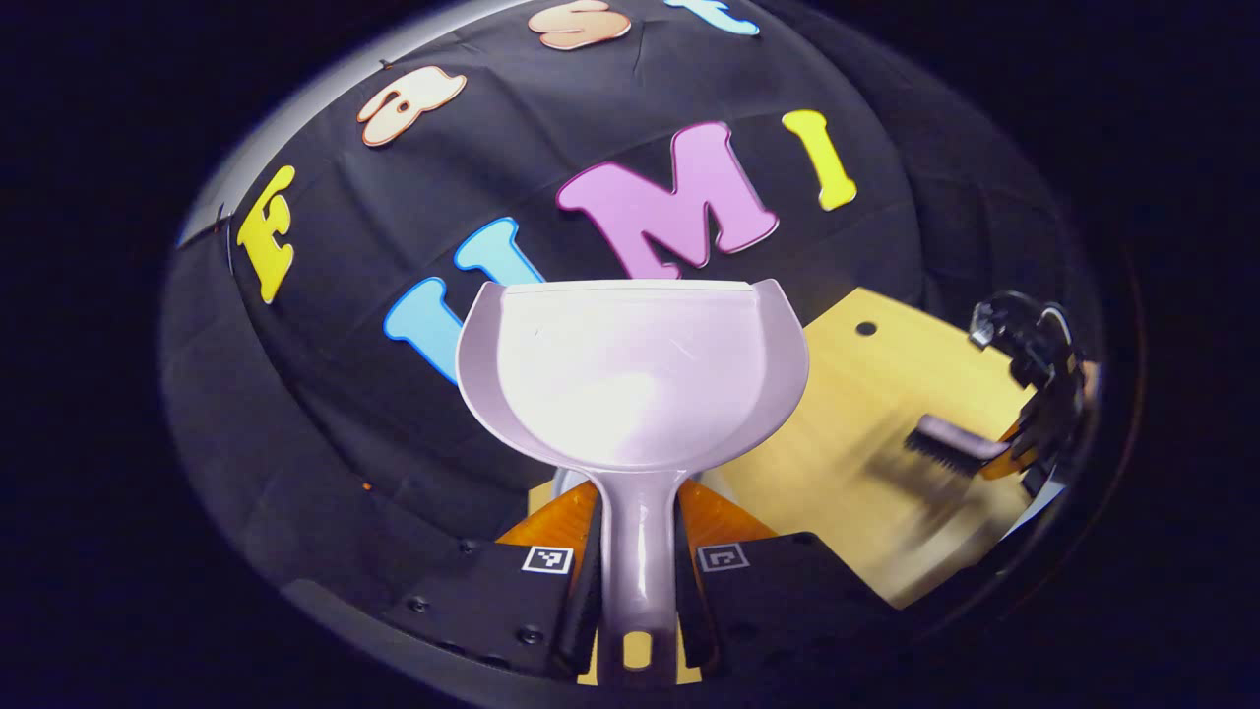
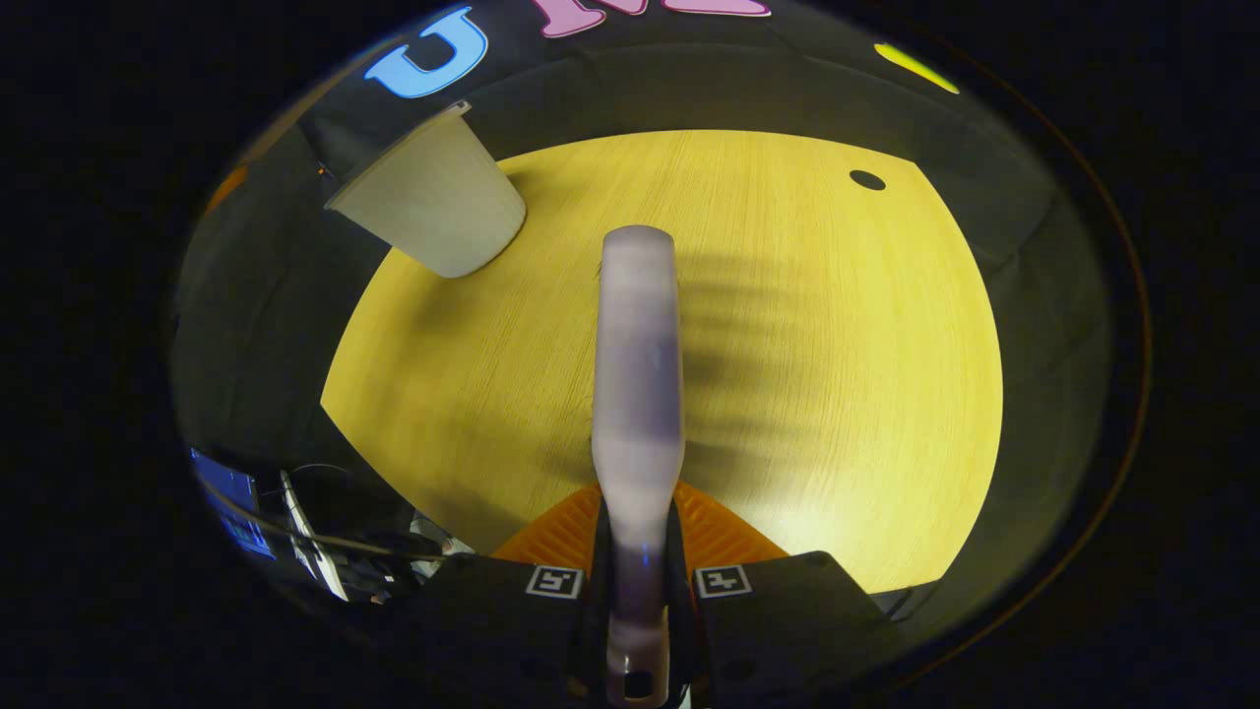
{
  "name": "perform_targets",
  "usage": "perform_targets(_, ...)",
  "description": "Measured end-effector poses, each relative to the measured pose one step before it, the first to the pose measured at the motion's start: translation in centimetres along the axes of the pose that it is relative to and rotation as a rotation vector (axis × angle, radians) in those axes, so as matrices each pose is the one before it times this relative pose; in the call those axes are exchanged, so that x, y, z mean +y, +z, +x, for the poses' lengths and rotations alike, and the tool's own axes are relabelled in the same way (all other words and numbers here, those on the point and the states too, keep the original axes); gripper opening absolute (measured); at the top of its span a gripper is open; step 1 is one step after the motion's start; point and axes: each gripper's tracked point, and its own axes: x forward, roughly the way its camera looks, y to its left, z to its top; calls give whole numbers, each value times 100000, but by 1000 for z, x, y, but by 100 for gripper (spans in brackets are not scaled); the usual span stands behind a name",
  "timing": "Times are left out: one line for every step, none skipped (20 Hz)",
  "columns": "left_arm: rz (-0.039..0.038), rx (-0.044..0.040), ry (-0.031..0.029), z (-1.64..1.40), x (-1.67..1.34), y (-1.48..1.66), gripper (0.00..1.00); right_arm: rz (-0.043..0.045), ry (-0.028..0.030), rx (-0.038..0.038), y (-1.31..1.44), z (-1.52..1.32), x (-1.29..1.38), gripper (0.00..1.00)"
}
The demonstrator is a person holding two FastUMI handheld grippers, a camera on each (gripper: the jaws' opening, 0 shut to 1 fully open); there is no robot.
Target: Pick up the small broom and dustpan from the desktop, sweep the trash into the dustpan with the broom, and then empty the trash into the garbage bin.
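Dustpan [image 1: 630, 369] clamped by its handle between the left gripper [image 1: 635, 576] jaws, pan lifted off the surface and tipped up against the booth wall, open scoop facing the camera. Smooth glossy pale-lilac plastic, rounded sides, straight front lip at top, narrow stem with a slot hole at the end. In the right gripper view the same dustpan [image 2: 433, 197] shows from underneath at upper left, held above the surface's far-left corner. Broom [image 2: 638, 394] clamped by its handle in the right gripper [image 2: 638, 581] jaws, back of the brush head pointing forward over the middle of the surface, blurred, matching lilac plastic, long and rounded at the tip. In the left gripper view the broom [image 1: 955, 448] sits at far right with dark bristles low near the surface, right gripper [image 1: 1034, 414] behind it, also blurred. Surface [image 2: 837, 394] is light yellow wood grain, flat, with one small dark round hole [image 2: 866, 180] near the far right corner. Broom's shadow falls just right of it. Plenty of bare room all round the broom; surface edges drop off to dark on left, right and far sides. Some cables and gear [image 2: 295, 512] below the near-left edge, too dim to tell.
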Motion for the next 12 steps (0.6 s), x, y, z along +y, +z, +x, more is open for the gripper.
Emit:
perform_targets(-6558, -2, -7384, 825, -1473, -129, 26, -556, -485, 827, -30, -271, -150, 27)
perform_targets(-6874, -275, -6774, 859, -1872, -328, 29, 199, -2188, 257, -184, -493, -497, 27)
perform_targets(-3619, -444, -4859, 730, -1090, -622, 29, 1713, -3113, -522, 40, -284, -792, 28)
perform_targets(-2258, 1020, -2726, 739, -879, -590, 27, 2624, -2170, -737, 4, -423, -917, 28)
perform_targets(-1116, -105, -1920, 1277, -829, -246, 30, 2905, -1294, -592, 64, -103, -525, 27)
perform_targets(-624, 1411, -2220, 548, -794, -1454, 30, 2400, -1367, -404, -94, -145, -678, 27)
perform_targets(-987, 2722, -2620, 1278, -1147, -1137, 30, 898, -1495, -444, 110, 88, -618, 27)
perform_targets(-1225, 1921, -2206, 885, -1809, -1481, 31, -852, -2652, 171, -102, 149, -598, 27)
perform_targets(-1938, 1191, -1671, 1105, -1095, -1251, 31, -1402, -2744, 231, 74, 241, -495, 27)
perform_targets(-3511, 1184, 521, 941, -589, -1425, 30, -496, -2108, 226, 134, 541, -527, 27)
perform_targets(-3081, 1982, 2490, 1179, 92, -1453, 30, 762, -610, 441, 105, 668, 34, 28)
perform_targets(-3087, 4096, 4773, 1574, 829, -1808, 30, 1791, 1181, 772, 5, 844, 691, 27)
